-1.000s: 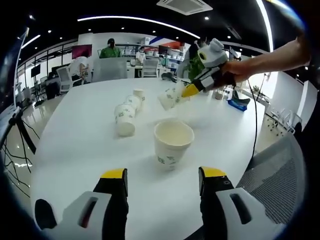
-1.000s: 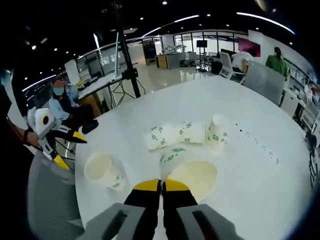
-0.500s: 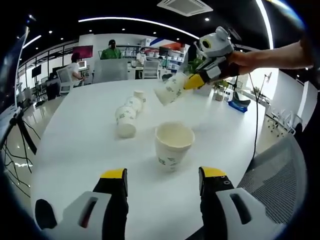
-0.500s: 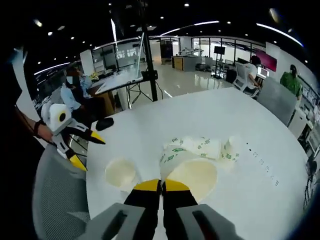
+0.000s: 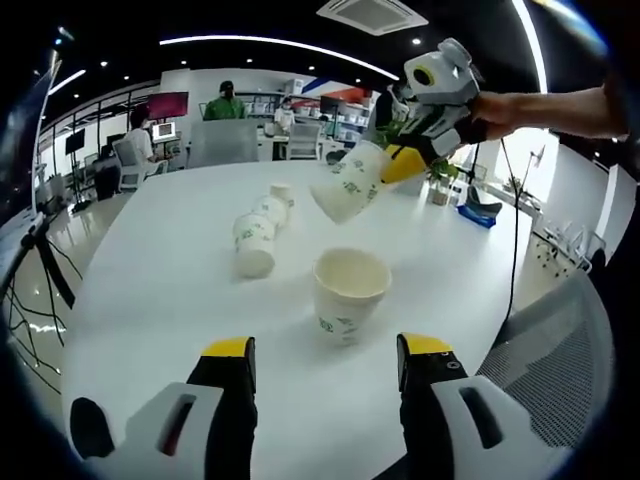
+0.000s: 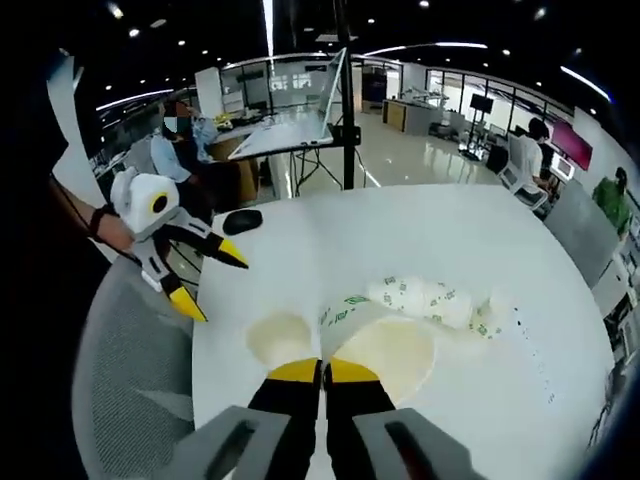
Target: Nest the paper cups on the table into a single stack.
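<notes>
White table (image 5: 150,300) in an office; our right gripper (image 5: 400,168) pinches a cup (image 5: 348,187) mid-frame, our left gripper (image 5: 325,365) spread below an upright cup (image 5: 349,294).

Open-plan office: large white round table (image 5: 150,290), mesh chair (image 5: 560,340), rows of desks with monitors (image 5: 160,130), ceiling strip lighting (image 5: 270,40), glass partitions (image 6: 300,85).

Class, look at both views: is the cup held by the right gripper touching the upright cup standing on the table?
Apart. In the left gripper view the held cup hangs tilted in the right gripper, with bare white table visible between it and the upright cup.
</notes>
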Action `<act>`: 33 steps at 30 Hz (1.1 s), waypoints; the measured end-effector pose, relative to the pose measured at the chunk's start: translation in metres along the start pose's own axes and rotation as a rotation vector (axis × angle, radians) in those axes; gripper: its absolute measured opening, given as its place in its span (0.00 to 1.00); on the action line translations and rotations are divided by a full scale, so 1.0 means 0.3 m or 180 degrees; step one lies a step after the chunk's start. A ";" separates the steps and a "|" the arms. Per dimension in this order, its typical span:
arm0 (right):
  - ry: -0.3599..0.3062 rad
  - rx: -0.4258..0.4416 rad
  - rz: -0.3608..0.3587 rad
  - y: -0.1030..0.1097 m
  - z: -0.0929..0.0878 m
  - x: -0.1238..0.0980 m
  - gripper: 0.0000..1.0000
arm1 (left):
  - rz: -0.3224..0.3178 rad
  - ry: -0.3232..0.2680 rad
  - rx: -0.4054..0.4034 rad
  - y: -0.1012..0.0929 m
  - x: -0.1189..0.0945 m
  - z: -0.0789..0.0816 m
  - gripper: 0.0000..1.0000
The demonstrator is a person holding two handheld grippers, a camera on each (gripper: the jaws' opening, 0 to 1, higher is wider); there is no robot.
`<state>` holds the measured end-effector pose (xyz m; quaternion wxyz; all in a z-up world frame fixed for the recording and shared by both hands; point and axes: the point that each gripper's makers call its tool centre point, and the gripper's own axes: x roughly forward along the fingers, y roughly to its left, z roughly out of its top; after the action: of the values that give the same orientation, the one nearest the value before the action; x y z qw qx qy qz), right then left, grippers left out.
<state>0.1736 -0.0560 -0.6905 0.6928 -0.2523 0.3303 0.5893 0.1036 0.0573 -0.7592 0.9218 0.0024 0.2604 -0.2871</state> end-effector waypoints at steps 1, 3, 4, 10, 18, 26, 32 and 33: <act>0.0010 -0.0025 0.0015 0.007 0.004 0.000 0.00 | 0.0003 -0.0002 0.0000 0.000 -0.001 0.001 0.55; 0.0053 -0.0094 0.0055 0.025 0.011 0.002 0.00 | 0.0004 -0.0005 -0.0011 0.001 -0.001 0.001 0.55; 0.0078 -0.0139 0.0073 0.034 0.014 0.003 0.00 | 0.0006 -0.0006 -0.0009 0.002 -0.001 0.002 0.55; 0.0148 -0.0267 0.0163 0.063 0.030 0.008 0.00 | -0.0003 -0.0009 -0.0001 -0.001 -0.001 0.003 0.56; 0.0320 -0.0464 0.0249 0.089 0.023 0.018 0.00 | 0.0004 -0.0017 -0.0014 0.007 0.001 -0.002 0.55; 0.0524 -0.0655 0.0339 0.124 -0.008 0.034 0.00 | 0.0015 -0.0029 -0.0027 0.014 0.001 -0.002 0.55; 0.0637 -0.0745 0.0405 0.150 -0.023 0.045 0.00 | 0.0017 -0.0034 -0.0039 0.014 0.001 0.000 0.55; 0.0649 -0.0755 0.0414 0.147 -0.027 0.048 0.00 | 0.0017 -0.0034 -0.0036 0.014 0.001 0.000 0.55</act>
<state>0.1304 -0.0448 -0.7048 0.5815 -0.3689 0.3427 0.6390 0.1060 0.0607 -0.7598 0.9240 -0.0037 0.2571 -0.2831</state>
